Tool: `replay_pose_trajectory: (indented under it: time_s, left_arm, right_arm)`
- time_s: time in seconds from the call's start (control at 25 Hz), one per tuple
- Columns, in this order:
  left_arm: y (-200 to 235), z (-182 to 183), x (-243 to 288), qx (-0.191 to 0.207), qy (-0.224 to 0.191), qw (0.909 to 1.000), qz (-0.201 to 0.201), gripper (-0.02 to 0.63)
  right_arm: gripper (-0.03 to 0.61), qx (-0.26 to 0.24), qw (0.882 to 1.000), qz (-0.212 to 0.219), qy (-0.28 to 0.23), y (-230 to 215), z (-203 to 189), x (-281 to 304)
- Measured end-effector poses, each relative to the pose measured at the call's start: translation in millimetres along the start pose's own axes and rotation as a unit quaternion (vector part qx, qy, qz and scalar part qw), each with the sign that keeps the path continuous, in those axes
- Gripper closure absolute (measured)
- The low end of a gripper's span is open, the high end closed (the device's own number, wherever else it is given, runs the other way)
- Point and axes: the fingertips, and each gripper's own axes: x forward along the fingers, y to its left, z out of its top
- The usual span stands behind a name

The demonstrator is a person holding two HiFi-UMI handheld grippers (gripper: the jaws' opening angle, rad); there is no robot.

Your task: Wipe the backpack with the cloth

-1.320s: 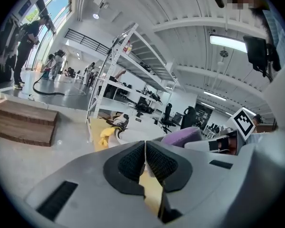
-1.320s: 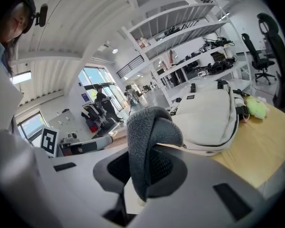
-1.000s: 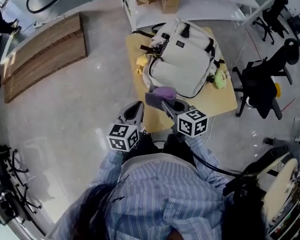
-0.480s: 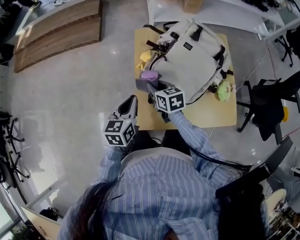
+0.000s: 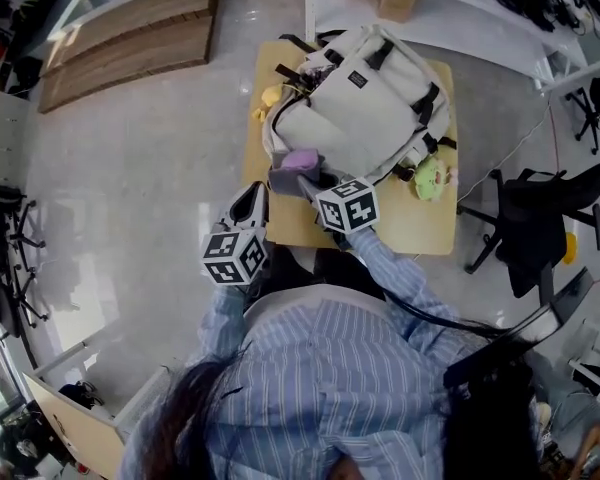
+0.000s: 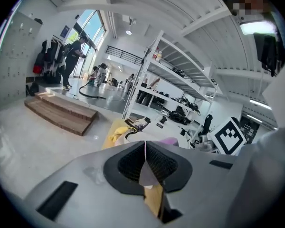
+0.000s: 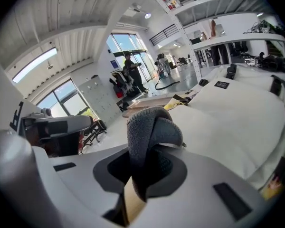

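Note:
A cream backpack (image 5: 355, 103) with black straps lies flat on a small wooden table (image 5: 435, 218). It fills the right of the right gripper view as the backpack (image 7: 237, 113). My right gripper (image 5: 302, 176) is shut on a purple-grey cloth (image 5: 298, 164) at the backpack's near left edge; the folded cloth (image 7: 149, 139) bulges up between the jaws. My left gripper (image 5: 252, 205) hangs off the table's near left corner, jaws together, nothing in them. The left gripper (image 6: 144, 152) looks toward the table from there.
Yellow and green soft toys (image 5: 430, 178) hang at the backpack's sides. White shelving (image 5: 450, 8) stands behind the table, black office chairs (image 5: 530, 218) to the right, wooden steps (image 5: 130, 38) at far left. A black stand (image 5: 5, 258) is on the left floor.
My right gripper with the cloth has moved forward from the table's near edge to the backpack's near left edge. The left gripper stays low beside me.

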Motion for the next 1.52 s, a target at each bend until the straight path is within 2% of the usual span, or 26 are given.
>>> replay_pose_trajectory:
  time_s: [0.28,0.56,0.8,0.96,1.2,1.52]
  left_arm:
    - [-32.5,-14.4,6.9,-0.009,-0.010,0.9998,0.016,0.603]
    - [-56.3,-24.8,10.0,-0.007,-0.011,0.9997,0.020,0.603]
    - [-77.0,-28.1,14.4,0.004,-0.009,0.9999,0.010,0.603]
    - [-91.4,-29.9,16.2,0.009,-0.005,0.9999,0.002,0.603]
    - [-109.2,-35.9,23.0,0.020,0.003,0.9997,-0.015,0.603]
    - [-121.2,-34.5,30.9,0.022,0.008,0.9993,-0.030,0.603]
  right_arm:
    - [0.537,-0.023,0.998,0.034,0.038,-16.0,-44.8,-45.1]
    - [0.537,-0.085,0.990,0.072,0.081,-22.8,-80.6,-83.6]
    - [0.537,-0.168,0.972,0.114,0.117,-19.4,-98.9,-103.8]
    - [0.537,-0.217,0.959,0.139,0.121,-14.9,-100.6,-111.7]
    - [0.537,-0.251,0.955,0.111,0.115,-46.6,-89.0,-113.5]
    - [0.537,-0.256,0.959,0.056,0.109,-108.7,-59.5,-138.7]
